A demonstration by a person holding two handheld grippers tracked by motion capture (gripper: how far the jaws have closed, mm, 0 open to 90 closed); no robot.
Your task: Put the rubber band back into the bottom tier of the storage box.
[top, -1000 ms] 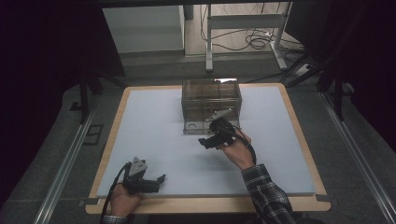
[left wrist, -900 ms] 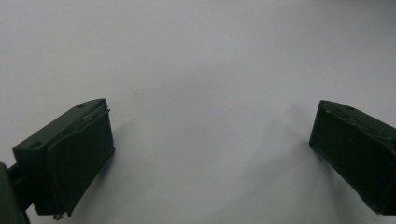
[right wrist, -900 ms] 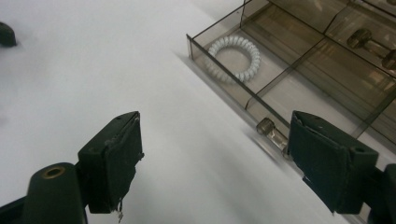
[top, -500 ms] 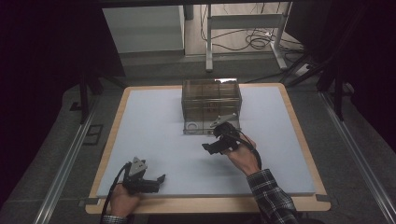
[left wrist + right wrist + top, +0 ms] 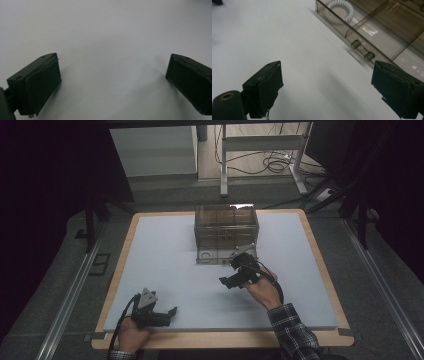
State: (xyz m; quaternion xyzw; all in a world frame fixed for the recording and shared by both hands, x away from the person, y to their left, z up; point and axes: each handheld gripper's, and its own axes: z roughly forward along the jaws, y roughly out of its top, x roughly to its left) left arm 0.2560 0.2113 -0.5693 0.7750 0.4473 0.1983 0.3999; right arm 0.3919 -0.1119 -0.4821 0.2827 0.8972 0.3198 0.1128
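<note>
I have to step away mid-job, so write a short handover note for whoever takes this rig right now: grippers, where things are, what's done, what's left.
Left gripper: open, nothing between its jaws, low over the white mat near the front left corner.
Right gripper: jaws have just been opening, now wide with nothing between them, in front of the drawer box.
Drawer: bottom one pulled out, with a white coiled ring lying in its left compartment; the handle sits just ahead of the right jaws.
Done: ring appears dropped in the drawer.
Left: probably push the drawer shut.

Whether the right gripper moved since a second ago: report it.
Yes: the right gripper drew slightly back from the clear box, toward the person; its jaws have just been opening, empty.
</note>
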